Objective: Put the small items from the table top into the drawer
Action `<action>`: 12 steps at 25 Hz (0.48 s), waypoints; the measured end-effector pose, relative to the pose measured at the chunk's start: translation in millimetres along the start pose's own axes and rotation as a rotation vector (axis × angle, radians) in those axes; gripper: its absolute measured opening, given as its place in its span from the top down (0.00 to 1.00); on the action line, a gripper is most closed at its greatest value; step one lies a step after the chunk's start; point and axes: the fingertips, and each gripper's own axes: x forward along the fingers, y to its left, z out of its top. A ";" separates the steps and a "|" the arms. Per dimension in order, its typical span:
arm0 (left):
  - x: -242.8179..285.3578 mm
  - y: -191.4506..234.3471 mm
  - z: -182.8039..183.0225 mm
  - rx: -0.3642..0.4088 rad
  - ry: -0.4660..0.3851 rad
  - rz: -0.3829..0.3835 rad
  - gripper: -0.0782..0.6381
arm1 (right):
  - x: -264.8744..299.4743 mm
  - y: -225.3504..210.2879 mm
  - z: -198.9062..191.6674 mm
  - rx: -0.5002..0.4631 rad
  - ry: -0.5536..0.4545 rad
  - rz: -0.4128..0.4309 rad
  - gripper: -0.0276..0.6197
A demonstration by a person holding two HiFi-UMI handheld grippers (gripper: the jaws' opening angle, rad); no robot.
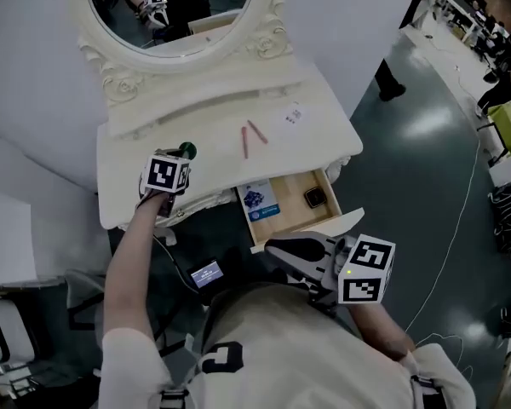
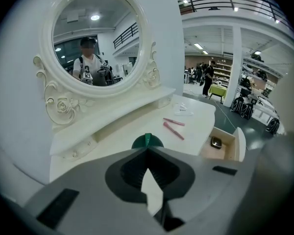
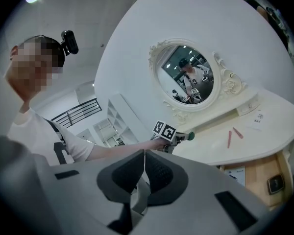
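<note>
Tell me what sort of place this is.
Likely a big open lab or industrial hall, not a home: the white vanity table stands on a glossy grey floor, with rows of desks behind and a railed mezzanine overhead.

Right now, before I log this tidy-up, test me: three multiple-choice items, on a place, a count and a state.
1. Where is the blue-printed card? A in the drawer; B on the floor; C on the shelf under the mirror.
2. How many pink sticks lie on the table top? A one; B two; C four.
3. The drawer is: A shut; B open; C taken out.
A, it lies on the drawer's wood bottom; B, two show close together; B, it stands pulled out.
</note>
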 end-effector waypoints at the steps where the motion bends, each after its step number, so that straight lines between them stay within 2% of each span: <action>1: -2.5 -1.6 -5.0 -0.006 0.004 0.008 0.82 | -3.6 0.5 -1.4 0.003 0.000 0.004 0.91; 5: -11.5 -6.1 -30.0 -0.063 0.025 0.035 0.82 | -19.4 5.4 -8.0 0.009 0.002 0.015 0.91; 9: -12.8 -9.0 -28.2 -0.080 0.008 0.055 0.82 | -28.6 1.9 -9.5 -0.006 0.006 0.024 0.91; 12: -17.6 -15.3 -41.6 -0.110 0.017 0.064 0.82 | -33.4 6.1 -19.0 0.005 0.032 0.043 0.91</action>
